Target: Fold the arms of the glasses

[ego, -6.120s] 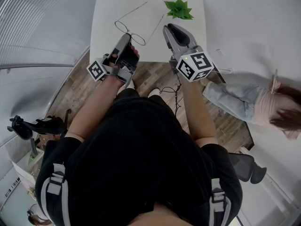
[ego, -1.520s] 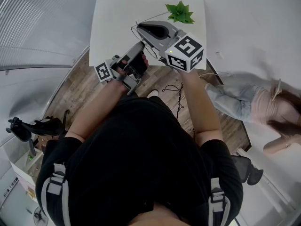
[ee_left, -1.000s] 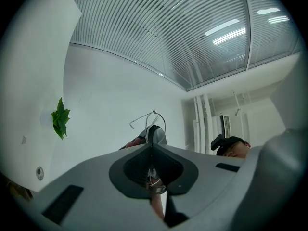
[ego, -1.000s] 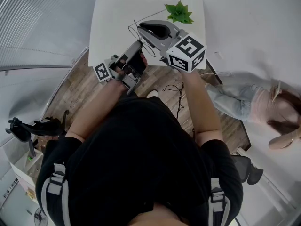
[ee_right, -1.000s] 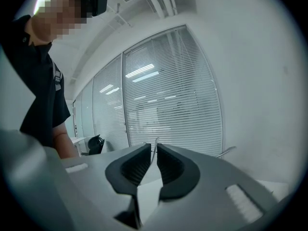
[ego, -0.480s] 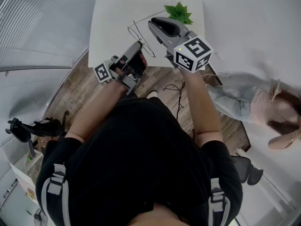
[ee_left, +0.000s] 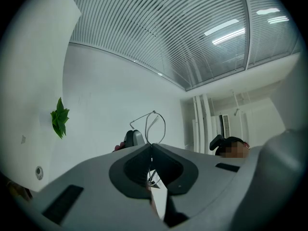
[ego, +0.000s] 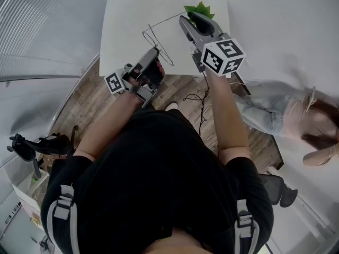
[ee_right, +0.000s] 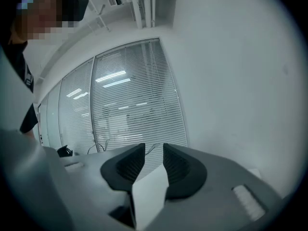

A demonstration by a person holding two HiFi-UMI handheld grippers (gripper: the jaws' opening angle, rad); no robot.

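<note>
The thin wire glasses [ego: 157, 42] stand up off the white table [ego: 122, 15], held at their near end by my left gripper [ego: 156, 51]. In the left gripper view its jaws [ee_left: 150, 146] are pressed together on the wire, and a lens loop [ee_left: 155, 113] rises beyond the tips. My right gripper [ego: 193, 17] is off to the right, over the green plant [ego: 200, 8], apart from the glasses. Its jaws have just been opening. In the right gripper view a gap shows between the pads [ee_right: 149, 150], with nothing in it.
The plant [ee_left: 59, 118] sits at the table's far right corner. Beyond the table's near edge is wooden floor with a loose cable [ego: 193, 97]. A person [ego: 286, 115] is low on the floor at the right. A dark stand [ego: 37, 142] is at the left.
The right gripper has let go and swung right, from across the glasses to above the plant. The left gripper has kept still with the glasses. Long before, the glasses lay open on the table.
</note>
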